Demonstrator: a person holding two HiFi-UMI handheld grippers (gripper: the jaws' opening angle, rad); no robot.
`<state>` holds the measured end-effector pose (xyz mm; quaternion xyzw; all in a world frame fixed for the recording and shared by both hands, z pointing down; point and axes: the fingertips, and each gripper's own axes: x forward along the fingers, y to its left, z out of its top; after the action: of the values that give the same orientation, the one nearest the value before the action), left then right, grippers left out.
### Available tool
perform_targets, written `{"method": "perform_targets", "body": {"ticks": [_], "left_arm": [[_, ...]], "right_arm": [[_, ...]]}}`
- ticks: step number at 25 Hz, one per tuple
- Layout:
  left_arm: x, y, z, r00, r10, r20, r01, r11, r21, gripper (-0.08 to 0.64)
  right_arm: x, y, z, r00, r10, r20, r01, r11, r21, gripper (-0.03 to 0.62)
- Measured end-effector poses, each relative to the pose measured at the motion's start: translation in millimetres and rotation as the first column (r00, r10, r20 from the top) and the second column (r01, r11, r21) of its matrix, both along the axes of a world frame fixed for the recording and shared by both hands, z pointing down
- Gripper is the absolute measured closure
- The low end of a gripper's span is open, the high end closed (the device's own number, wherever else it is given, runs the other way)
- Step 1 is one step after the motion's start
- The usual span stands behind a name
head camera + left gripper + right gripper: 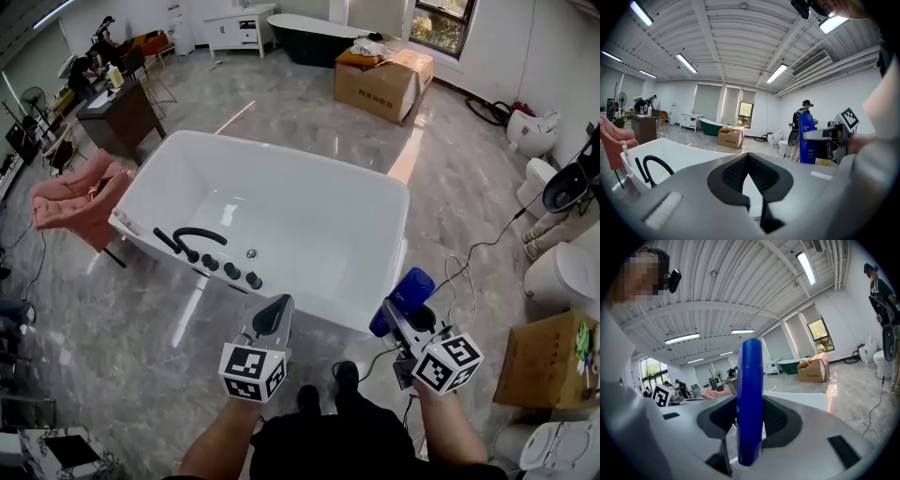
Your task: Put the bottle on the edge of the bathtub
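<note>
A blue bottle (405, 294) stands upright between the jaws of my right gripper (407, 317), which is shut on it. It hangs just off the near right corner of the white bathtub (397, 190). In the right gripper view the bottle (750, 399) fills the middle, with the bathtub's rim (806, 398) behind it. My left gripper (273, 317) is shut on nothing and sits over the tub's near edge, right of the black faucet (192, 235) and its knobs (231, 270). The left gripper view shows the bottle (806, 138) held at the right.
A pink armchair (73, 195) stands left of the tub. A cardboard box (382, 81) and a dark bathtub (313, 38) are at the back. Toilets (564, 272), another box (547, 362) and a floor cable (469, 264) lie at the right. The person's shoes (324, 392) are near the tub.
</note>
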<state>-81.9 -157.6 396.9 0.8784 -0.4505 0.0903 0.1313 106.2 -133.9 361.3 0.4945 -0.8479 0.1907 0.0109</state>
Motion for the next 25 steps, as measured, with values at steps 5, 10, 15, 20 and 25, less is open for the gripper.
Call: {"method": "perform_targets", "body": {"ticks": [5,10,15,20,25], "left_arm": [[27.7,-19.5,26.8,0.999,-0.023,0.028,0.024,0.999,-0.040,0.552],[42.1,-33.6,57.4,0.999,-0.024,0.025,0.026,0.995,-0.095,0.552],[53.2,-44.2,83.0,1.000,-0.030,0.001,0.030,0.992,-0.123,0.552],[52.3,-47.3,120.2,1.000,-0.024,-0.015,0.022,0.987,-0.159,0.552],[43.6,-40.0,157.6,1.000,-0.020,-0.017,0.016,0.979,-0.205,0.552]], "right_arm": [[21.9,-25.2,28.9,0.999,-0.034,-0.013,0.033,0.998,-0.047,0.436],[29.7,-45.3,64.0,0.998,-0.049,-0.038,0.046,0.995,-0.088,0.436],[26.1,-52.7,90.9,0.994,-0.093,-0.064,0.085,0.989,-0.123,0.436],[8.7,-58.0,122.5,0.987,-0.125,-0.099,0.111,0.985,-0.135,0.436],[-10.0,-51.4,162.7,0.983,-0.150,-0.110,0.130,0.977,-0.170,0.436]]}}
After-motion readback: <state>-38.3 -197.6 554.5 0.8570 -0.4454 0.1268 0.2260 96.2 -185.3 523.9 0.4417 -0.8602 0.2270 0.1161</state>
